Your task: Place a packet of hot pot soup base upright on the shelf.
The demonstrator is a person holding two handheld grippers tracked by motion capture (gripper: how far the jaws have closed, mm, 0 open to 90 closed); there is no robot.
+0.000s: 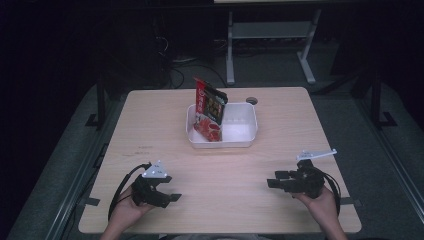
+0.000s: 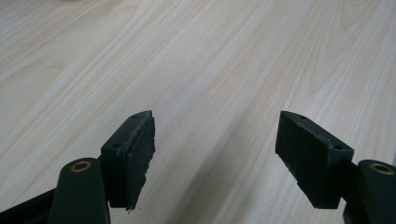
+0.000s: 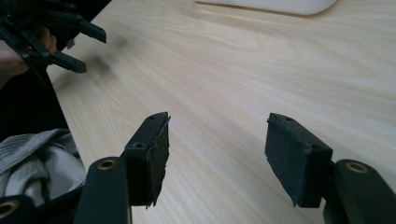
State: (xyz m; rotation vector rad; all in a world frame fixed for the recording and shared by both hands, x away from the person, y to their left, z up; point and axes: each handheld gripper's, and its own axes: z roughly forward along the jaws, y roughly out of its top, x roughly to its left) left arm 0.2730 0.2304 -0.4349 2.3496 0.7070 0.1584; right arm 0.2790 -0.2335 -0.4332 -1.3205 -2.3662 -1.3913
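A white tub stands at the middle of the wooden table, toward the back. A red snack packet leans upright in its left half, sticking out over the rim. My left gripper rests low at the front left, its jaws pointing right and open over bare wood. At the front right my right gripper points left, also open with nothing between the pads. The right gripper view shows the left gripper far off and the tub's rim at the top.
The table's front edge runs just under both hands. A round cable hole sits behind the tub. Grey cloth lies below the table edge in the right gripper view. A white desk frame stands on the floor beyond.
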